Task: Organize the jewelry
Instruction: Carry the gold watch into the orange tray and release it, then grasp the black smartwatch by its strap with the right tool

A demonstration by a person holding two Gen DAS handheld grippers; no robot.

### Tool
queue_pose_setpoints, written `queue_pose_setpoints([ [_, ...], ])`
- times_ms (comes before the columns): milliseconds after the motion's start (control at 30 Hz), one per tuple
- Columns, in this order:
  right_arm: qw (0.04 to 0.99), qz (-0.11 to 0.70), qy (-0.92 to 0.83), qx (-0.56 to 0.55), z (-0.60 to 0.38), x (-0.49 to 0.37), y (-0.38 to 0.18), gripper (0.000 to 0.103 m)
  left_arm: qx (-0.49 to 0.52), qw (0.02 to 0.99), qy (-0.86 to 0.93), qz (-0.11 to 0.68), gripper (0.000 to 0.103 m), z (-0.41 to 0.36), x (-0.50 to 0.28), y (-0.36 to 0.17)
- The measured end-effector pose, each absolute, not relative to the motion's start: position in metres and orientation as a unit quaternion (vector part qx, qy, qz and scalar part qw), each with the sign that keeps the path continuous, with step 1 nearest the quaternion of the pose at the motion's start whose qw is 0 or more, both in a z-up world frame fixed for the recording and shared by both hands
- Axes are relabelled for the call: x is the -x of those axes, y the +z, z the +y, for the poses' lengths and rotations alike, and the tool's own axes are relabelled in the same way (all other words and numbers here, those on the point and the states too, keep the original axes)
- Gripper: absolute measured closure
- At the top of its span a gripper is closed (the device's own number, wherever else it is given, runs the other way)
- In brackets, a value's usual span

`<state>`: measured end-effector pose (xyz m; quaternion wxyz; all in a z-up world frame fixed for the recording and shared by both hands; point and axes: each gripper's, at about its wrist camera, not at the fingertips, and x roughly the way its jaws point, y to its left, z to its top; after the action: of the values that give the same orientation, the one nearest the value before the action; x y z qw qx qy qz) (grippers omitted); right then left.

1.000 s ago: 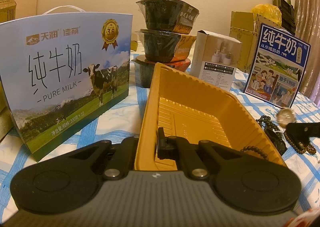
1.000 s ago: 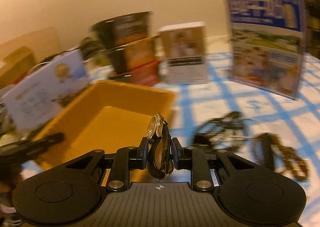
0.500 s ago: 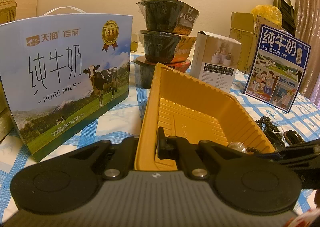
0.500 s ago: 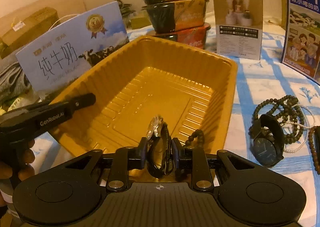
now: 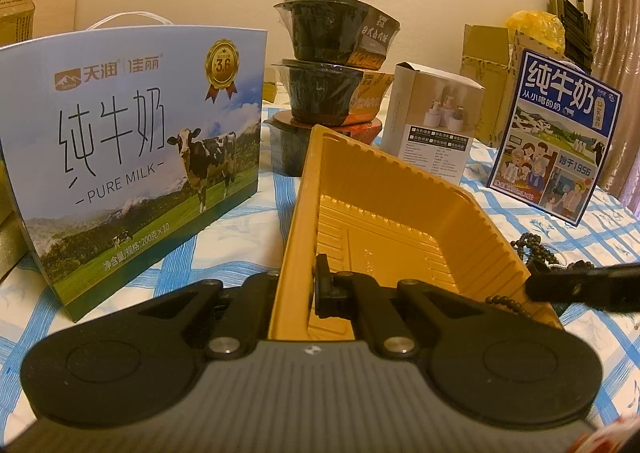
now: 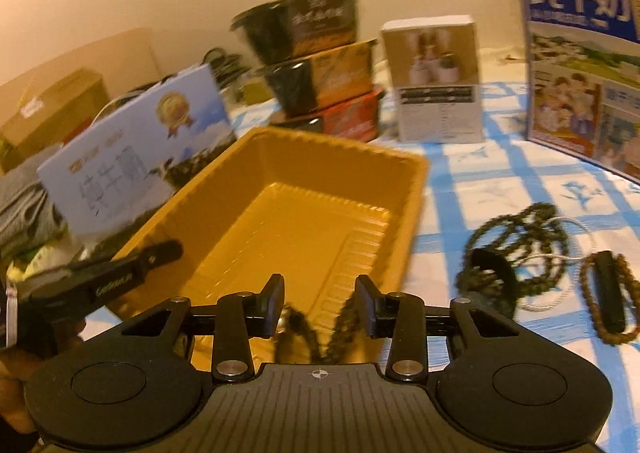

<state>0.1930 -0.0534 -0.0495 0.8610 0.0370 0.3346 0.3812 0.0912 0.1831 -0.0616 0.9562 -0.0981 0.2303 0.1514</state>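
Note:
A yellow plastic tray (image 5: 400,213) stands on the checked cloth; it also shows in the right wrist view (image 6: 304,213). My left gripper (image 5: 298,289) is shut on the tray's near wall. My right gripper (image 6: 318,303) is open over the tray's near right corner, with a dark watch strap (image 6: 296,333) and a bead strand (image 6: 344,325) below its fingers, blurred. A black watch (image 6: 490,279), dark bead strings (image 6: 520,225) and a brown bead bracelet (image 6: 612,305) lie on the cloth right of the tray.
A pale blue milk box (image 5: 132,157) stands left of the tray. Stacked black bowls (image 5: 332,81), a white carton (image 5: 432,125) and a dark blue milk carton (image 5: 560,133) stand behind it. The left gripper's finger (image 6: 120,273) shows in the right wrist view.
My right gripper was shut on the watch, moved over the tray's near corner, then opened and let the watch go. My left gripper kept its hold on the tray.

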Motion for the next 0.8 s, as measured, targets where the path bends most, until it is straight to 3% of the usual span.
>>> queue_pose_setpoints([
  [500, 0.884, 0.327, 0.330, -0.055, -0.092, -0.206, -0.045, 0.052, 0.096, 0.956, 0.152, 0.230, 0.100, 0.183, -0.091, -0.062],
  [600, 0.887, 0.326, 0.322, -0.052, -0.096, -0.207, -0.047, 0.047, 0.097, 0.956, 0.152, 0.231, 0.100, 0.182, -0.092, -0.061],
  [667, 0.892, 0.324, 0.313, -0.042, -0.099, -0.209, -0.050, 0.036, 0.097, 0.956, 0.152, 0.230, 0.100, 0.182, -0.091, -0.061],
  [800, 0.904, 0.319, 0.285, -0.014, -0.107, -0.212, -0.059, 0.026, 0.097, 0.956, 0.152, 0.230, 0.100, 0.182, -0.091, -0.061],
])
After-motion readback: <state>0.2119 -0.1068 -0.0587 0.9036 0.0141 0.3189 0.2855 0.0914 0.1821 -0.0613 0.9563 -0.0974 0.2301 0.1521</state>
